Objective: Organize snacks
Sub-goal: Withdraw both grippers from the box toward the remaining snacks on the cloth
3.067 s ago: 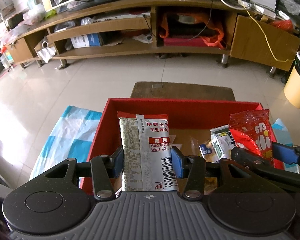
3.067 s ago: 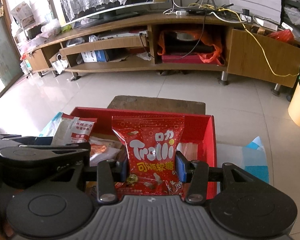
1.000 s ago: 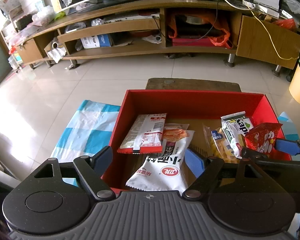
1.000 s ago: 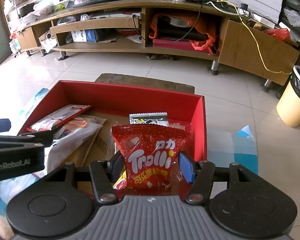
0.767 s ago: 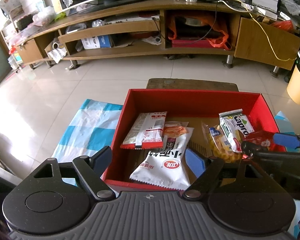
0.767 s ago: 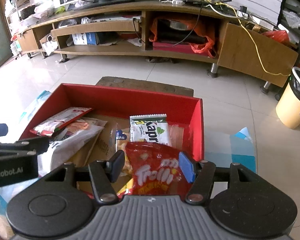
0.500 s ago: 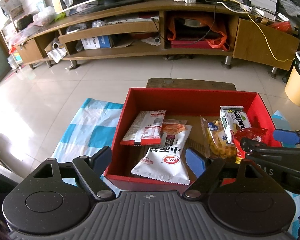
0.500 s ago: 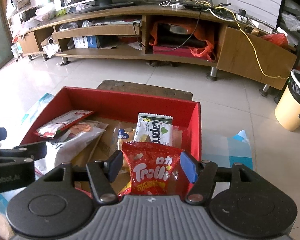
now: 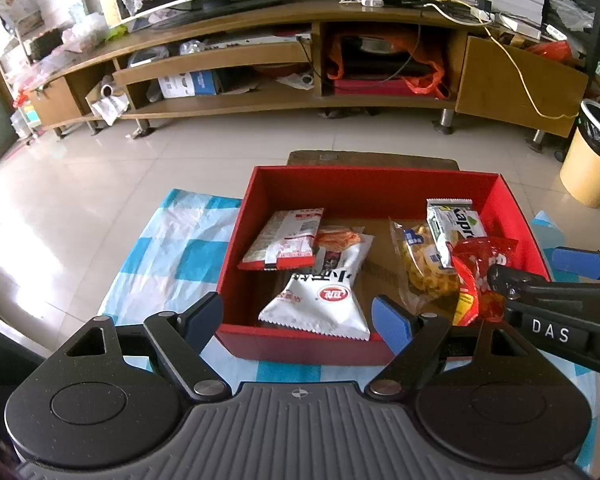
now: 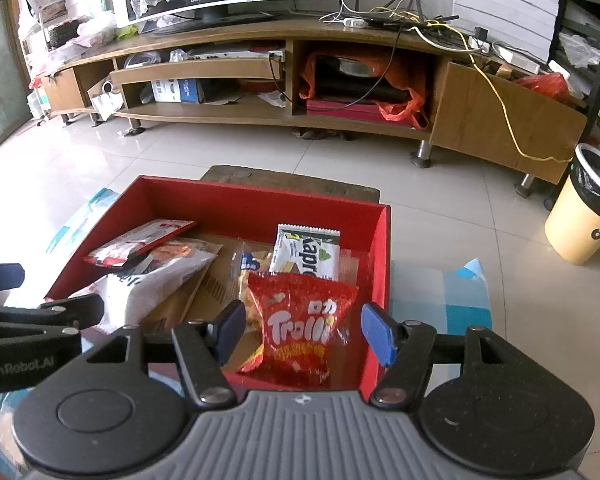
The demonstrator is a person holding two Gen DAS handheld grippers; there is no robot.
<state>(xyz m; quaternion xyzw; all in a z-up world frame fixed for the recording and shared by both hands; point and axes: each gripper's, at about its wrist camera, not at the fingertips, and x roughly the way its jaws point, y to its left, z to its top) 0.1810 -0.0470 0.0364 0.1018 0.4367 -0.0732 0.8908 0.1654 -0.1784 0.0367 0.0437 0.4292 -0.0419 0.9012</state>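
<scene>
Both claws, left claw (image 9: 298,314) and right claw (image 10: 303,328), are wide; the red candy bag (image 10: 300,326) lies in the red box (image 10: 260,208).

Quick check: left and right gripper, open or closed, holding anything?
Left gripper: jaws open, holding nothing.
Right gripper: jaws open, holding nothing; the red Trolli bag lies in the red box.

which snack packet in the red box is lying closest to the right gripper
The red Trolli gummy bag, in the red box's near right corner, between the open right gripper's fingers. The white Kapro packet and white pouch lie farther off.
</scene>
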